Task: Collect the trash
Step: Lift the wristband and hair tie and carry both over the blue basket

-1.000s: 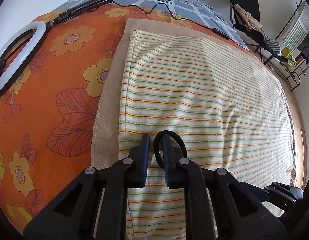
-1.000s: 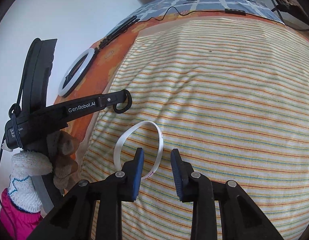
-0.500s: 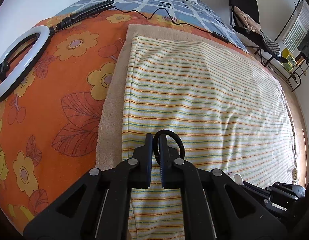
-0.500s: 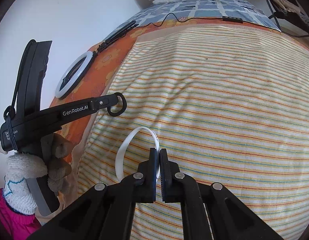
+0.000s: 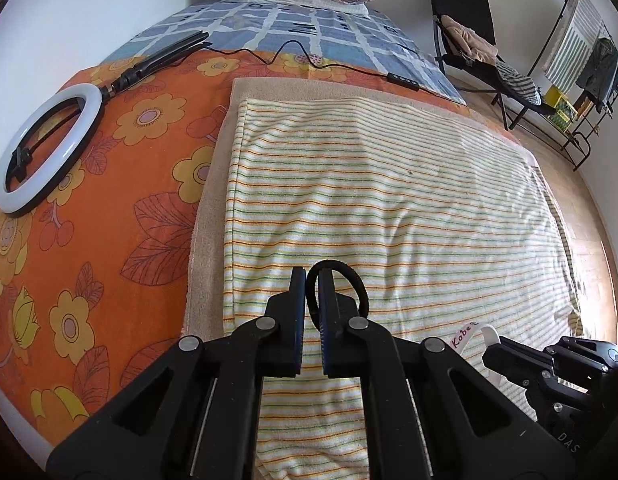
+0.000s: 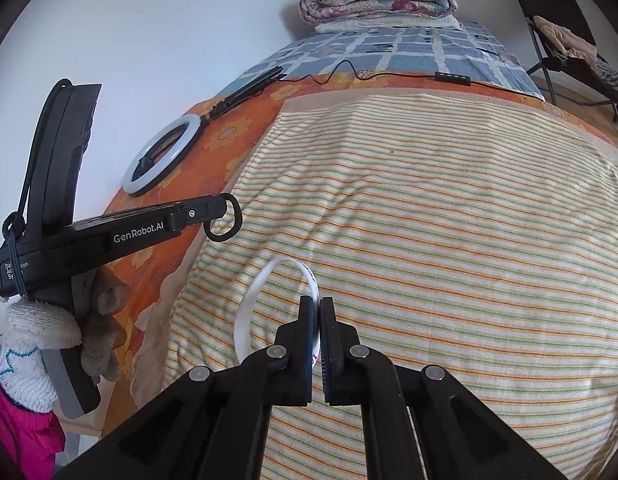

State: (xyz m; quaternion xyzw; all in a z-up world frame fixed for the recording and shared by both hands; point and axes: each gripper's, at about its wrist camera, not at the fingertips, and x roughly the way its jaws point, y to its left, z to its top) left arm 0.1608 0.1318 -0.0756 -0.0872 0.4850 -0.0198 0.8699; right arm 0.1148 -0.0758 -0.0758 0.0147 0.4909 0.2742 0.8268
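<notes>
The left gripper has its fingers clenched on a black band. The band is a thin, round-section loop of matte black elastic. Its left edge is pinched between the finger pads; the rest of the loop stands out to the right of the fingers, roughly oval, with the long axis running along the fingers, away from the camera. In the right wrist view the same band hangs as a loop from the tip of the left gripper, held above the near left edge of the striped towel.

The right gripper has its fingers clenched on a white band. This band is a flat, wide, smooth strip forming an oval ring, with small red lettering on its outer face. Its right side is gripped between the pads; the ring extends to the left of the fingers, long axis pointing away from the camera, over the near part of the towel. Whether it touches the towel cannot be told. In the left wrist view the white band shows red print reading "Kobe".

The towel lies flat on the bed. A ring light lies on the orange floral cover, well to the left of the towel.
</notes>
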